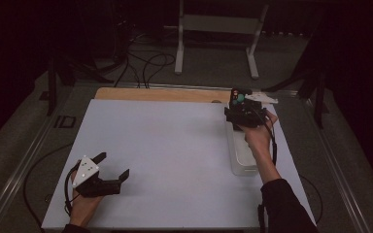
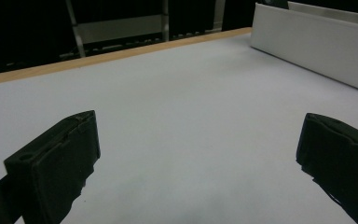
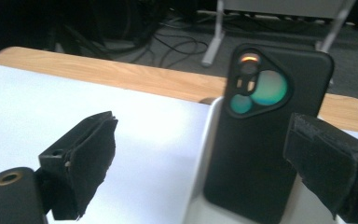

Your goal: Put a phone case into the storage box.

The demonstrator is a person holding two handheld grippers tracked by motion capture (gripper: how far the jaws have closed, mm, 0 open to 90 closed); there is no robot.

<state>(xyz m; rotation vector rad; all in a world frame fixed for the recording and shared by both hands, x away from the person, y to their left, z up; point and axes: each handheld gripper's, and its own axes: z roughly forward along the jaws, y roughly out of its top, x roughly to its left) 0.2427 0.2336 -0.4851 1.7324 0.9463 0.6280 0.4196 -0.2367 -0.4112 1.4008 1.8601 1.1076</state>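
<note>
Right gripper (image 1: 238,104): held over the far end of the tray, at the far right of the table; jaws stand apart, nothing clamped between them. In the right gripper view (image 3: 200,163) the gap is wide, one jaw at lower left, the other at lower right.
Phone (image 3: 265,130): black, upright, back with camera lenses turned to the right gripper; it stands just ahead of the jaws and between their lines, closer to the right-hand jaw, which overlaps its lower edge in that view. Whether that jaw touches it cannot be told. In the high view the phone (image 1: 239,95) shows at the gripper's far tip.
Tray (image 3: 205,154): white, long and narrow, directly beneath the right gripper; the phone's lower end sits inside its far end. In the high view the tray (image 1: 240,162) runs back under the person's right hand (image 1: 257,136).
Left gripper (image 1: 111,167): low over the near left of the table, well apart from the tray; jaws apart, holding nothing.
Table (image 1: 165,145): white sheet, bare ahead of the left gripper's jaws; wooden edge (image 1: 160,93) beyond.
Tray from left gripper (image 2: 317,51): ahead and to the right, its long white wall facing the jaws.
</note>
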